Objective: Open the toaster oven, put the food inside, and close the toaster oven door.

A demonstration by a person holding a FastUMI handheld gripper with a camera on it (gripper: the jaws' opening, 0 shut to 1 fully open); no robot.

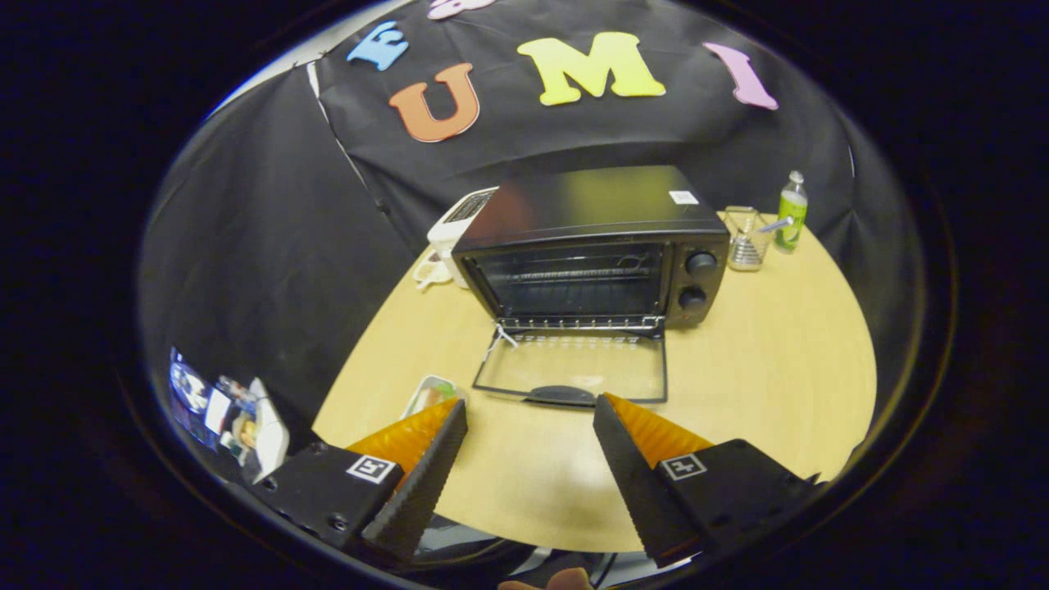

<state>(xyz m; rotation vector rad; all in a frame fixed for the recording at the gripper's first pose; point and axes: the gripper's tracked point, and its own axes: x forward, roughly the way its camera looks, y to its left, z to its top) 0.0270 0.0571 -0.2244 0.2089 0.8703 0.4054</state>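
Gripper [530, 403] fingers spread wide, nothing between them, hovering above the wooden table [778, 369]. Toaster oven [594, 246] sits mid-table beyond the fingers, its glass door [574, 369] dropped fully open and lying flat on the table, handle toward the gripper, just ahead of the fingertips. Rack visible inside the oven. Food tray [430, 395] lies on the table left of the door, touching the left fingertip in view, partly hidden by it. White toaster [459, 221] behind the oven's left side; wire holder [746, 238] and green bottle [791, 211] to its right.

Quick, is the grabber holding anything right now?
Gripper: open, holding nothing; jaws wide apart, just short of the oven door, which lies flat open.
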